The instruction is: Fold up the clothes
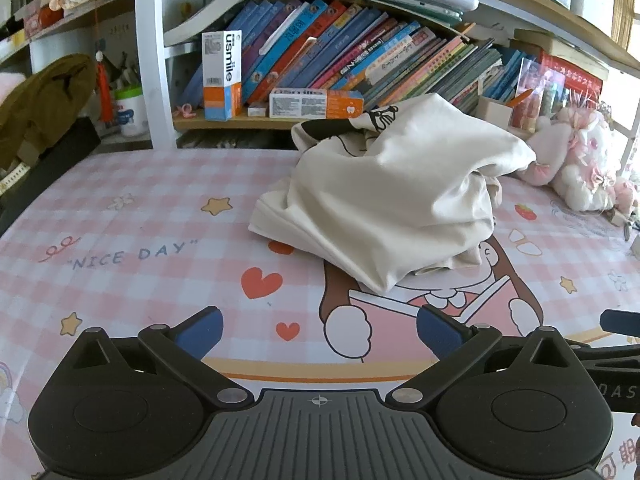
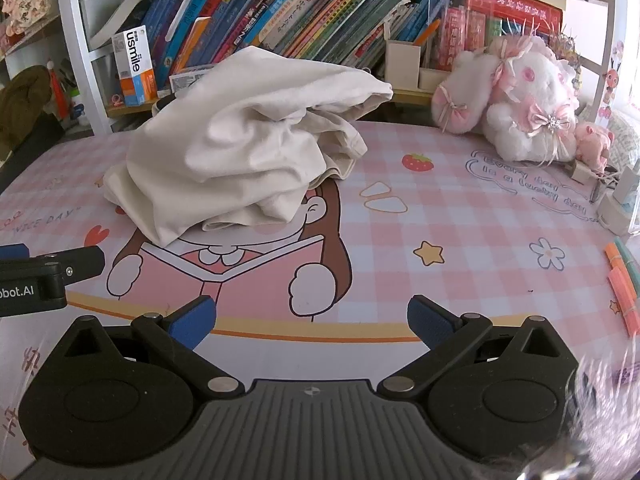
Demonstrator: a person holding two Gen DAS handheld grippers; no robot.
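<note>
The crumpled cream-white cotton garment (image 1: pixel 392 196) lies heaped mid-surface on the glossy pink checked cartoon mat (image 1: pixel 140 216). Both the left claw (image 1: pixel 320 330) and right claw (image 2: pixel 312 322) are released, grasping nothing, short of it. Pinching several soft layers together could drag the whole bundle; the mat looks slippery.

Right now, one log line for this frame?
phase: pre-grasp | left gripper: open, empty | right gripper: open, empty | cream garment: crumpled heap on table mat, untouched
</note>
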